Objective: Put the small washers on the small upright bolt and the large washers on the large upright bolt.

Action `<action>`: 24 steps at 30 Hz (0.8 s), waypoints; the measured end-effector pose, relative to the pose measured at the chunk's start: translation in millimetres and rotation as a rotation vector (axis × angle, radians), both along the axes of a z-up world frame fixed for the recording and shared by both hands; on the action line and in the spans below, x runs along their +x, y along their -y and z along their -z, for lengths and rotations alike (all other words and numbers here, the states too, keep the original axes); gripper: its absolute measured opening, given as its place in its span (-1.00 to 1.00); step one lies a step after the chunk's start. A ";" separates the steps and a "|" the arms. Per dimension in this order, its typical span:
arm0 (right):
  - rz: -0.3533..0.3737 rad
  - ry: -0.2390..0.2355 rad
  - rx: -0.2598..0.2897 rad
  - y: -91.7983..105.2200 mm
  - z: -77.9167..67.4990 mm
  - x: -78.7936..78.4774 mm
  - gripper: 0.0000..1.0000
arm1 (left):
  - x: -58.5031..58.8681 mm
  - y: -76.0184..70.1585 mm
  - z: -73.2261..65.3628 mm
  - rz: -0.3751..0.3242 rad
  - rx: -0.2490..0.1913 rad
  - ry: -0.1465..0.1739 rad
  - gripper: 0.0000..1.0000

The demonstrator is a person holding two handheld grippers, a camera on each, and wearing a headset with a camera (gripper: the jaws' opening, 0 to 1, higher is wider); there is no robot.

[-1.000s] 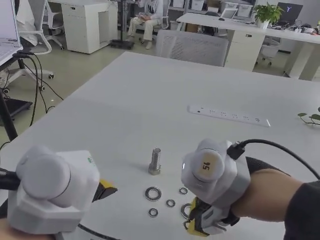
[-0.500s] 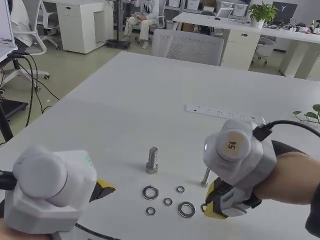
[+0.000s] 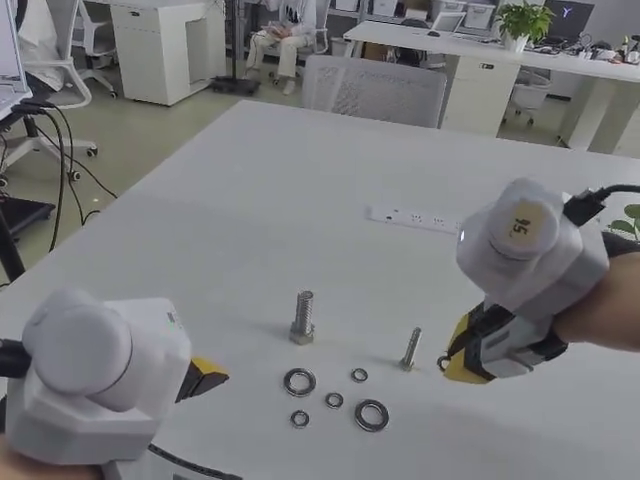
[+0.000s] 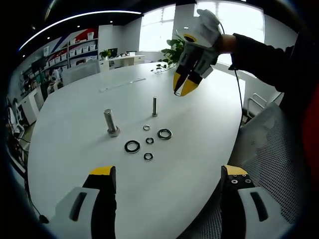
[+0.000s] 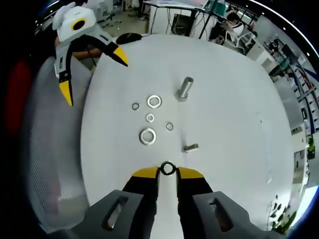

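**Held washer.** One washer [image 5: 168, 168], small by the look of it, is pinched between the tips of the right gripper [image 3: 450, 362]. The jaws are closed on it.

**Change.** One second ago the right gripper was low over the loose washers at the lower centre of the head view. It is now raised at the right of the frame with the washer off the table. The pick therefore appears complete, and the placing step is next.

**Bolts.** The small bolt [image 3: 411, 348] stands just left of the held washer, near it but not touching. The large bolt [image 3: 303, 318] stands further left, at frame centre. Neither bolt carries a washer yet.

**Loose washers.** Five remain on the table [image 3: 300, 200] below the bolts. Two are large washers [image 3: 299, 381] and three are small washers [image 3: 334, 400].

**Left gripper.** The left gripper [image 4: 167, 174] is at the lower left of the head view. Its jaws are spread wide and hold nothing.

**Next move (judgement).** Turn the ring level, centre its hole over the small bolt's tip, then release. A tilted ring is likely to catch on the thread.
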State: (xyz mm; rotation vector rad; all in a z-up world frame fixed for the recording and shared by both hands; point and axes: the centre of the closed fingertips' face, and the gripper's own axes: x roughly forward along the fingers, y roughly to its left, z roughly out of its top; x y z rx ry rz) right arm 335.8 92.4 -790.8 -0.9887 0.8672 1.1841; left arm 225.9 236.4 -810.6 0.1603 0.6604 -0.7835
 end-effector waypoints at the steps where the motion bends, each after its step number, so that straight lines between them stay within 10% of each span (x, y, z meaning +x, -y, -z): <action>1: 0.000 0.006 0.000 0.2 -1.7 2.8 -0.71 | -0.1 -0.1 0.1 0.000 0.000 -0.001 0.73; 24: -0.023 0.017 -0.011 -21.9 4.7 41.1 -0.71 | -0.4 -0.8 2.6 -0.007 0.005 -0.014 0.72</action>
